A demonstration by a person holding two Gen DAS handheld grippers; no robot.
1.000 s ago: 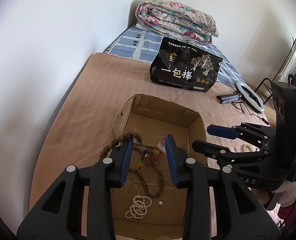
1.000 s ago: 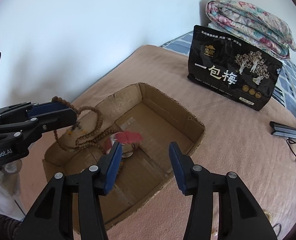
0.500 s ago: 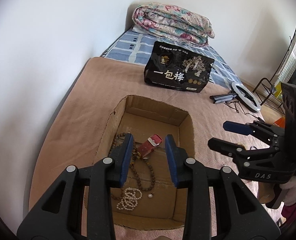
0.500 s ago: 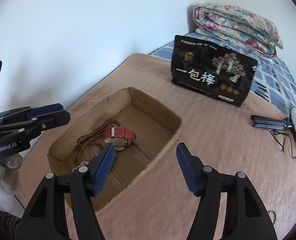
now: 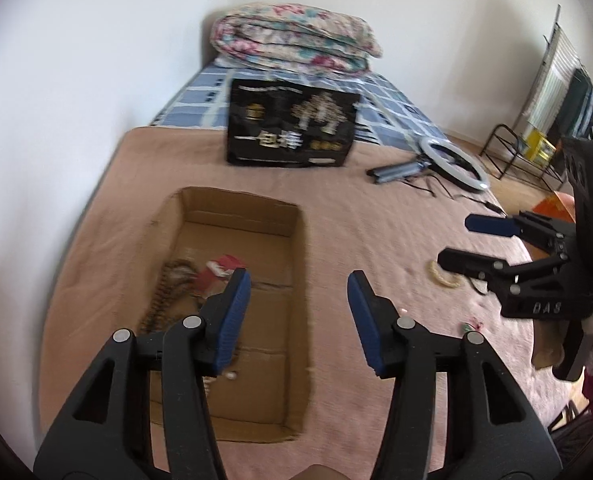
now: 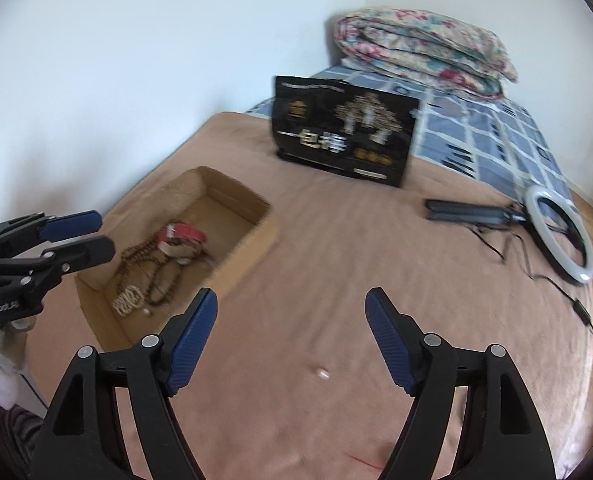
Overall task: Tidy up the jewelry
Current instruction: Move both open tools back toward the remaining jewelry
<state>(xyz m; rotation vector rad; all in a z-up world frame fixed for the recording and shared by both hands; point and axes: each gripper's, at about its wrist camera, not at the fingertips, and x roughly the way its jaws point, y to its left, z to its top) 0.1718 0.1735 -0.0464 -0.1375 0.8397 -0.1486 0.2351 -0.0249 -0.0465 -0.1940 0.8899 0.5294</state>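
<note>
A shallow cardboard box (image 5: 292,224) (image 6: 256,236) lies on the tan blanket. In it lie a red-strapped watch (image 6: 184,236) (image 5: 220,268), a brown bead necklace (image 6: 152,268) (image 5: 164,292) and a white pearl bracelet (image 6: 128,302). My left gripper (image 5: 298,312) is open and empty above the box's right edge. My right gripper (image 6: 292,328) is open and empty over the blanket, right of the box. A single pearl (image 6: 322,373) lies on the blanket between its fingers. A pale ring bracelet (image 5: 444,276) and a small red-green trinket (image 5: 472,326) lie on the blanket near the right gripper.
A black printed bag (image 5: 292,136) (image 6: 344,136) stands behind the box. A ring light with a folded tripod (image 6: 556,232) (image 5: 452,164) lies at the right. A folded floral quilt (image 5: 292,40) sits at the bed's head. The wall runs along the left.
Both grippers have opened wider and pulled back and to the right, away from the box. The bead necklace and watch now lie in the box.
</note>
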